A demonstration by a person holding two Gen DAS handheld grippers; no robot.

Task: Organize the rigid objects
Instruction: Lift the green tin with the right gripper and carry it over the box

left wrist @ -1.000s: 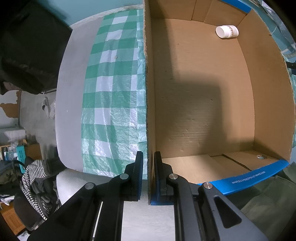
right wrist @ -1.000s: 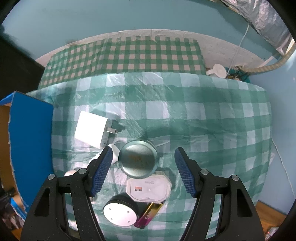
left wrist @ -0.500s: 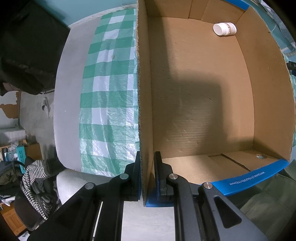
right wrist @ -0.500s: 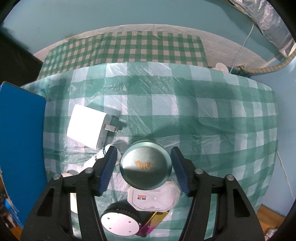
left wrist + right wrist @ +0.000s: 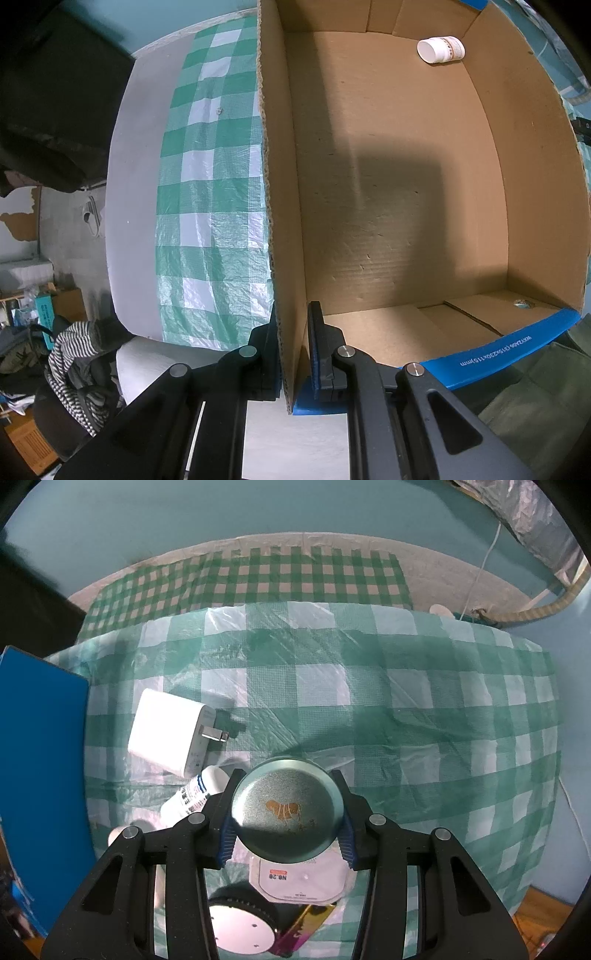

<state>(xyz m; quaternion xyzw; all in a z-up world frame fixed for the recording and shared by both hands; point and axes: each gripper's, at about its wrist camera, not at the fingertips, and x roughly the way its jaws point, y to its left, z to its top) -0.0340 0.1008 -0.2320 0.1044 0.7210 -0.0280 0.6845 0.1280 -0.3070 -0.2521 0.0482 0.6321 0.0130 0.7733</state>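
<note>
My left gripper point(image 5: 293, 332) is shut on the left wall of an open cardboard box point(image 5: 388, 192) with a blue outside. A small white jar point(image 5: 439, 50) lies in the box's far right corner. My right gripper point(image 5: 287, 821) is shut on a round green tin point(image 5: 287, 810) with a gold mark on its lid, held above the checked cloth point(image 5: 406, 709). Around it lie a white charger plug point(image 5: 168, 734), a white tube point(image 5: 195, 794), a white octagonal packet point(image 5: 299, 880), a black-rimmed white disc point(image 5: 240, 928) and a shiny pink and gold stick point(image 5: 299, 928).
The box's blue outer wall point(image 5: 40, 768) stands at the left of the right wrist view. A grey table edge point(image 5: 133, 192) runs left of the cloth, with a chair and striped clothing point(image 5: 70, 354) below. A cable and a foil-wrapped pipe point(image 5: 517, 513) are at the far right.
My right gripper has closed from open onto the green tin and lifted it toward the camera. My left gripper stays shut on the box wall; the box has shifted slightly.
</note>
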